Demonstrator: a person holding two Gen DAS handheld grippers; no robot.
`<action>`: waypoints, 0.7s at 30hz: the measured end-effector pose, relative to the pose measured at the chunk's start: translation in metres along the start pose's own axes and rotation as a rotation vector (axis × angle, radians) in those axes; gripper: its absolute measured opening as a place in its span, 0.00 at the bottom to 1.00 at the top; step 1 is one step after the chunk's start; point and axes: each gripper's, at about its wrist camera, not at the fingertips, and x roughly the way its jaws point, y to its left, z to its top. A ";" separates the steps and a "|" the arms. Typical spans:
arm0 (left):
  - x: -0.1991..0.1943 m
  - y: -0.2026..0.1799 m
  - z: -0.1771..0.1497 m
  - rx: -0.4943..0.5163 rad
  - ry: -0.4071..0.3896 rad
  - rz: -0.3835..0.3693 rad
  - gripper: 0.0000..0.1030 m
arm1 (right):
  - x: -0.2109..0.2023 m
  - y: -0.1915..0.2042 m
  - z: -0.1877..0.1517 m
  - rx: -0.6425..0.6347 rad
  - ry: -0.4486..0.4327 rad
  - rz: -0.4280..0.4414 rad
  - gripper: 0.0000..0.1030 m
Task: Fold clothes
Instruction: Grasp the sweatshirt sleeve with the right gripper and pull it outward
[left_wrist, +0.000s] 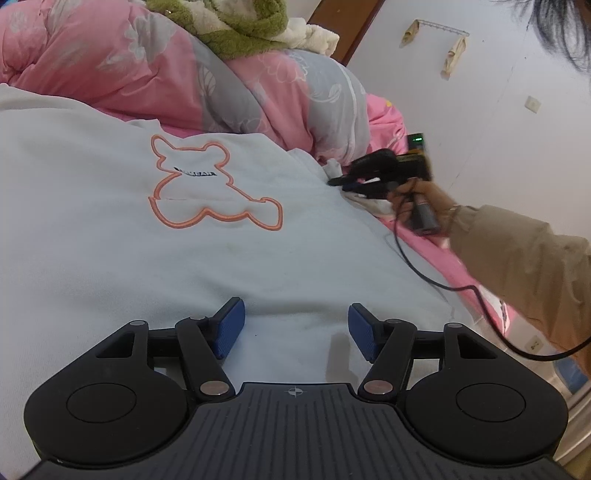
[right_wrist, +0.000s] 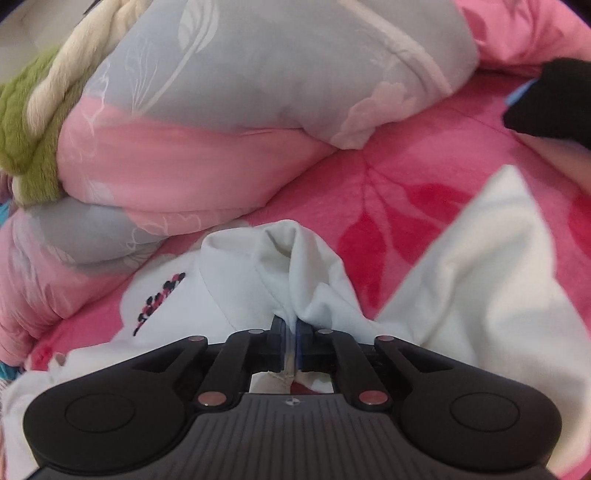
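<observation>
A white sweatshirt (left_wrist: 110, 206) with an orange bear outline (left_wrist: 207, 184) lies spread on the bed. My left gripper (left_wrist: 295, 326) hovers open just above its near part, blue pads (left_wrist: 231, 328) wide apart with nothing between them. At the garment's far right edge, the right gripper (left_wrist: 347, 181) sits in a person's hand. In the right wrist view, my right gripper (right_wrist: 290, 326) is shut on a bunched fold of the white sweatshirt (right_wrist: 295, 266), which rises in a peak ahead of the fingers.
A rolled pink and grey floral quilt (left_wrist: 184, 77) lies behind the sweatshirt, with a green and cream fleece (left_wrist: 243, 29) on top. The pink floral bedsheet (right_wrist: 406, 177) is exposed on the right. A black cable (left_wrist: 461, 288) trails from the right gripper. A black item (right_wrist: 554, 99) sits far right.
</observation>
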 end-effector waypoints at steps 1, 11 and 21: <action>0.000 0.000 0.000 0.000 -0.001 0.000 0.60 | -0.012 -0.002 0.000 -0.002 -0.003 -0.001 0.17; 0.000 -0.001 0.000 -0.005 -0.004 0.006 0.60 | -0.167 0.046 -0.081 -0.463 0.005 -0.054 0.30; -0.005 -0.011 0.001 0.027 0.003 0.076 0.60 | -0.201 0.054 -0.222 -0.556 0.012 -0.056 0.16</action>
